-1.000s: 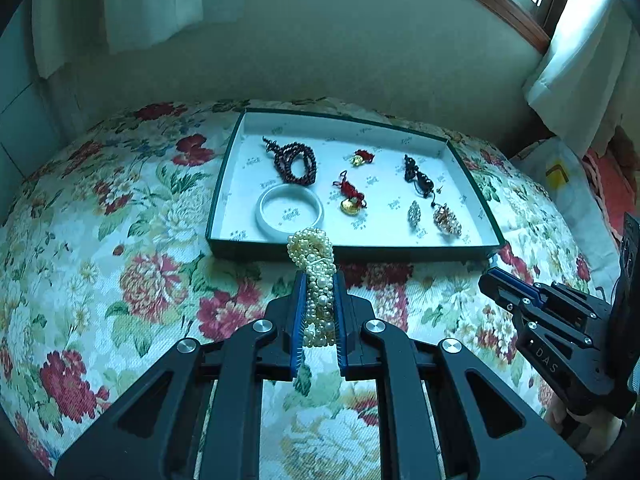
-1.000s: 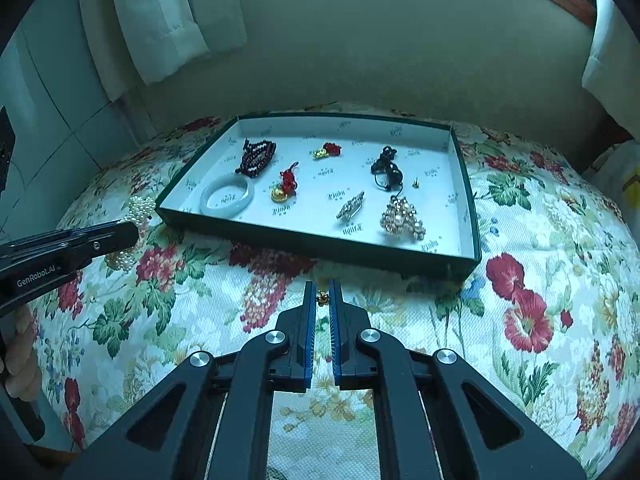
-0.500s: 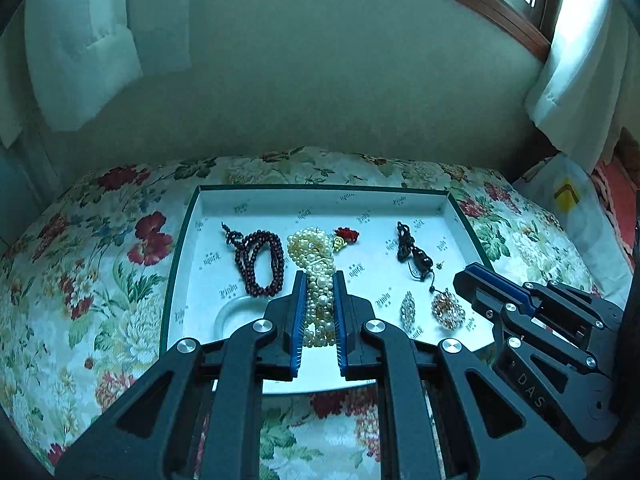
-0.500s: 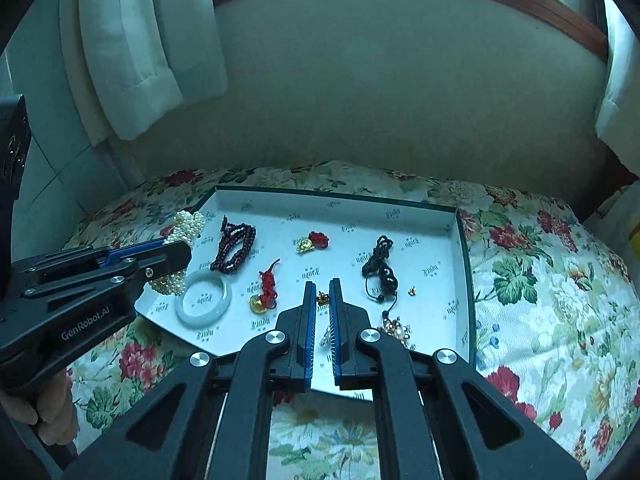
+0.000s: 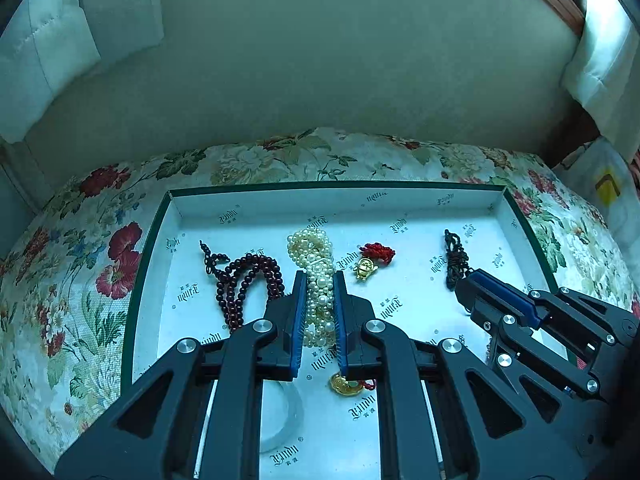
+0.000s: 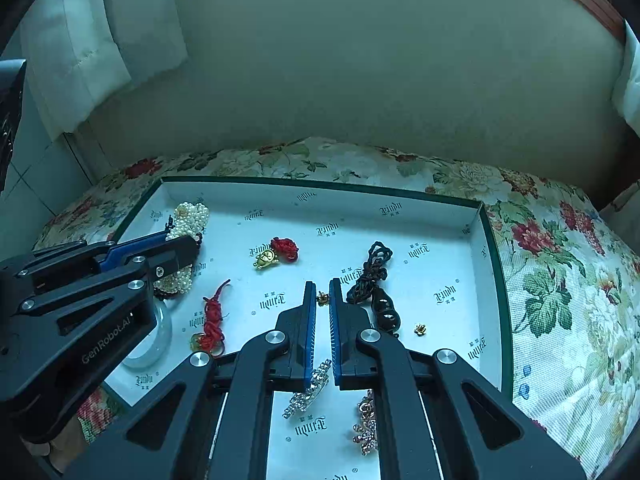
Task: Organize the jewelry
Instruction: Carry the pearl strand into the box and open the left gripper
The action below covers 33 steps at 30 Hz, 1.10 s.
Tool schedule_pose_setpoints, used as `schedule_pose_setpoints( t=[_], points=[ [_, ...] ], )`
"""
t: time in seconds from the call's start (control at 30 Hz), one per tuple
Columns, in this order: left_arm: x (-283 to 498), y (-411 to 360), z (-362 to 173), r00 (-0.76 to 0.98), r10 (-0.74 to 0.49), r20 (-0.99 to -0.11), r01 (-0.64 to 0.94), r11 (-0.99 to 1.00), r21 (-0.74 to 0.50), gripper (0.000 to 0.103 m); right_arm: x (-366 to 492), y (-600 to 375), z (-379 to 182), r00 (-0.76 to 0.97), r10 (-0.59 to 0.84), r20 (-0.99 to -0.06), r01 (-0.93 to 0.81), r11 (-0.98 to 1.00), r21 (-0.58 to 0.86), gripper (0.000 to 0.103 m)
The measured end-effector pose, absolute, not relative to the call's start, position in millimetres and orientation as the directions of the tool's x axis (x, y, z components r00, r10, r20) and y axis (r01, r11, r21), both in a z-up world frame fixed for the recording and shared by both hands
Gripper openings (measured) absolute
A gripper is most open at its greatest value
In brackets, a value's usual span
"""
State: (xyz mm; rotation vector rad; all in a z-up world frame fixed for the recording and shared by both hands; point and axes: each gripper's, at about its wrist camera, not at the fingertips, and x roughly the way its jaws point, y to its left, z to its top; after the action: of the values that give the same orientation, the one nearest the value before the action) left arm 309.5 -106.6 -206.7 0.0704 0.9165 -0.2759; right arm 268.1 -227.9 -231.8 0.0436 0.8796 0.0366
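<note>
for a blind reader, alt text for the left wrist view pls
The left claw grips a pearl bracelet above a white tray, with dark red beads left and the right claw at right.

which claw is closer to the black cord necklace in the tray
Right. The right claw sits just beside the black cord necklace; the left claw, shut on the pearl bracelet, is farther across the tray.

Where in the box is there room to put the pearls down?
The back strip of the tray along its far wall is bare, from the pearl bracelet across to the black cord. Another patch lies right of that cord. The near side is crowded: red tassel, rhinestone clip, white bangle.
</note>
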Motion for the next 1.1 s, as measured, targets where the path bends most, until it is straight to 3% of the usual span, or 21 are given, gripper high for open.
schedule_pose_setpoints(
  t=[0.9, 1.1],
  points=[
    [322, -110, -236, 0.558, -0.156, -0.815, 0.260, 0.966, -0.007, 0.013, 283, -222, -257, 0.605, 0.061, -0.794, -0.015, 0.998, 0.065, 0.007],
    [320, -109, -233, 0.569, -0.155, -0.808, 0.258, 0.966, -0.003, 0.021, 281, -222, -257, 0.607, 0.055, -0.793, -0.012, 0.998, 0.060, 0.007]
  ],
)
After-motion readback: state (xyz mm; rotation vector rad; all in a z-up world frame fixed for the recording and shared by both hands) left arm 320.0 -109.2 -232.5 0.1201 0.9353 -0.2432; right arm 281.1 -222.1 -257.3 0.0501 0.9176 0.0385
